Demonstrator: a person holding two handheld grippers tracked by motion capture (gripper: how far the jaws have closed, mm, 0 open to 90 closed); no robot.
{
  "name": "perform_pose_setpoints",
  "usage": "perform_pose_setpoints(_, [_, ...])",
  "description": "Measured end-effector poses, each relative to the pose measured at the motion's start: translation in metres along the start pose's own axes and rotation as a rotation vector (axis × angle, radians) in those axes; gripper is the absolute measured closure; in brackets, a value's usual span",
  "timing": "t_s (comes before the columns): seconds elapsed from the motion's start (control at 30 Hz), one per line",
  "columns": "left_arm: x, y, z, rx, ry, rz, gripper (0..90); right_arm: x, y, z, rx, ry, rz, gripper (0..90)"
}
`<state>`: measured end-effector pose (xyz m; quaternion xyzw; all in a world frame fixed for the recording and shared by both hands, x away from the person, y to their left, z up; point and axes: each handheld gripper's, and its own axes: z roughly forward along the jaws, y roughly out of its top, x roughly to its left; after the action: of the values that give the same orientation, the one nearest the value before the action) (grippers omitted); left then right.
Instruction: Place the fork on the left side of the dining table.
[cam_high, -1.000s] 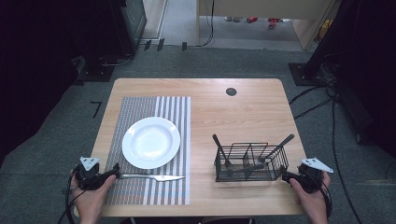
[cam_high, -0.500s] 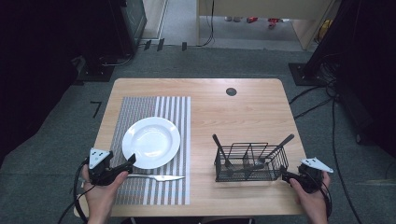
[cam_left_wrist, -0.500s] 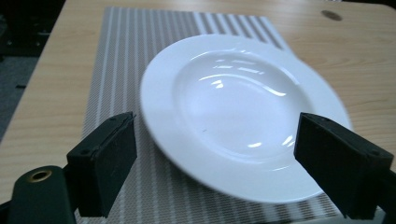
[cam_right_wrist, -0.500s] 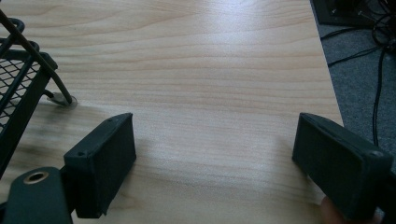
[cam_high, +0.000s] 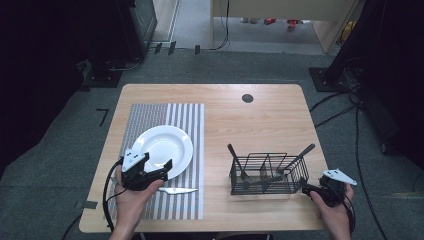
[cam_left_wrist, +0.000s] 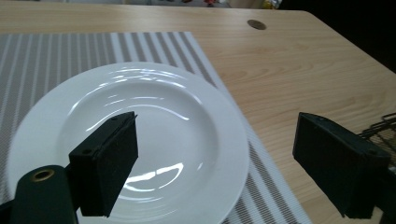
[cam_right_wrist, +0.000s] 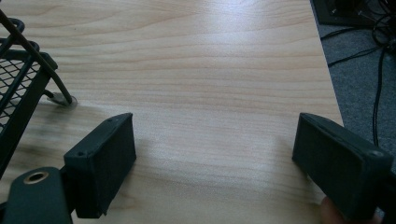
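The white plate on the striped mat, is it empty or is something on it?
Empty. The plate shows only bare glossy white; the knife lies beside it on the mat.

Left gripper is up off the table, tilted forward, jaws wide apart with nothing between them, though they've just been closing a touch. Right gripper sits low at the near right, jaws spread and empty too.

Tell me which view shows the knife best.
The high view: the knife lies whole on the striped placemat, just below the white plate. The left gripper view looks over the plate instead; the right gripper view faces bare table beside the wire caddy.
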<state>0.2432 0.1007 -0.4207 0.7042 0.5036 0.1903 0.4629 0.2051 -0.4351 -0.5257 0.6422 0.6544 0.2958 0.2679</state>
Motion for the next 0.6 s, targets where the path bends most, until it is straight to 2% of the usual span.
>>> perform_pose_setpoints(0.2, [-0.024, 0.012, 0.012, -0.003, -0.091, 0.014, 18.5, 0.000, 0.000, 0.000, 0.000, 0.000, 0.000, 12.9])
perform_pose_setpoints(0.23, [-0.029, 0.014, 0.014, -0.002, -0.103, 0.016, 20.7, 0.000, 0.000, 0.000, 0.000, 0.000, 0.000, 12.9])
perform_pose_setpoints(0.47, [-0.059, 0.023, 0.029, -0.007, -0.182, 0.029, 21.2, 0.000, 0.000, 0.000, 0.000, 0.000, 0.000, 12.9])
perform_pose_setpoints(0.5, [-0.059, 0.023, 0.029, -0.007, -0.182, 0.029, 21.6, 0.000, 0.000, 0.000, 0.000, 0.000, 0.000, 12.9])
perform_pose_setpoints(0.6, [-0.068, 0.025, 0.034, 0.003, -0.217, 0.032, 22.5, 0.000, 0.000, 0.000, 0.000, 0.001, 0.000, 12.9])
